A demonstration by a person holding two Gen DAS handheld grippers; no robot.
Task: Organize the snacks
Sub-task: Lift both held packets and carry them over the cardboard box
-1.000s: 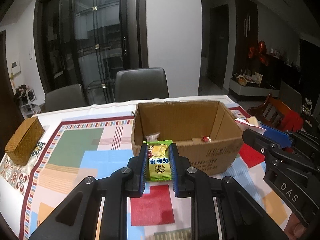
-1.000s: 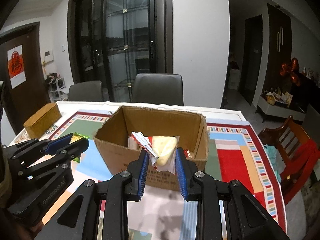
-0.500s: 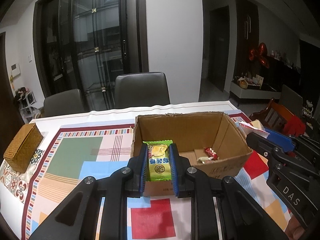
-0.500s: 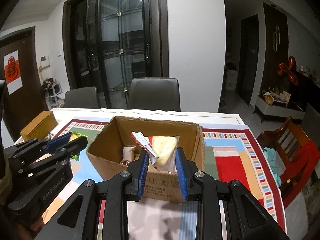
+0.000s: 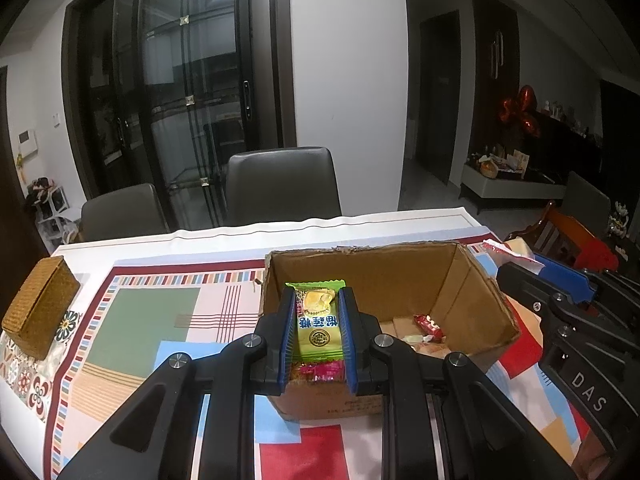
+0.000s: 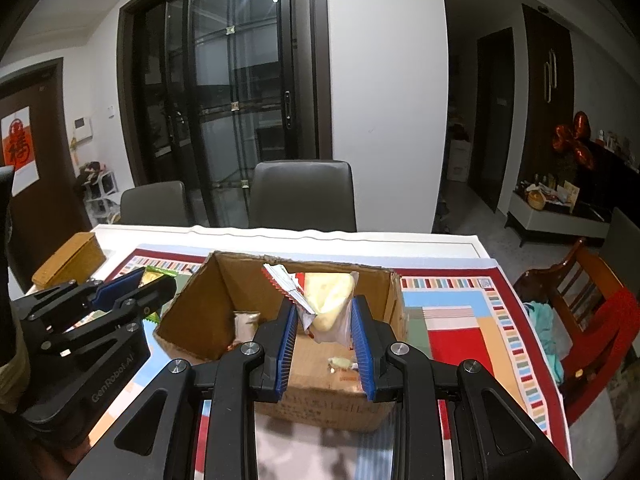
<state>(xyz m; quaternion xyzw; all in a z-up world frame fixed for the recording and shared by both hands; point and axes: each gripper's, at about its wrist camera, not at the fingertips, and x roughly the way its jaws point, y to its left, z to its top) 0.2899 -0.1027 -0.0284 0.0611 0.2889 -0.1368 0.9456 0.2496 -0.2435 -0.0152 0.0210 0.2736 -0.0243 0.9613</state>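
Note:
An open cardboard box [image 5: 472, 276] [image 6: 188, 316] stands on the patterned tablecloth. My left gripper [image 5: 317, 298] is shut on a green and yellow candy packet [image 5: 318, 326], held over the box's near left part. My right gripper [image 6: 325, 306] is shut on a clear packet with a pale yellow pastry [image 6: 330, 302], held over the box's near side. Inside the box lie a red wrapped candy [image 5: 429, 324], a pink packet [image 5: 320, 371] and other small snacks [image 6: 245, 325]. Each gripper shows at the edge of the other's view.
A woven brown box [image 5: 38, 310] sits at the table's left edge. Two dark chairs [image 5: 282, 186] stand behind the table's far edge. A wooden chair with red cloth [image 6: 592, 312] is to the right of the table.
Both grippers have moved forward over the box with their packets, so more of the box's inside shows. Their grips are unchanged.

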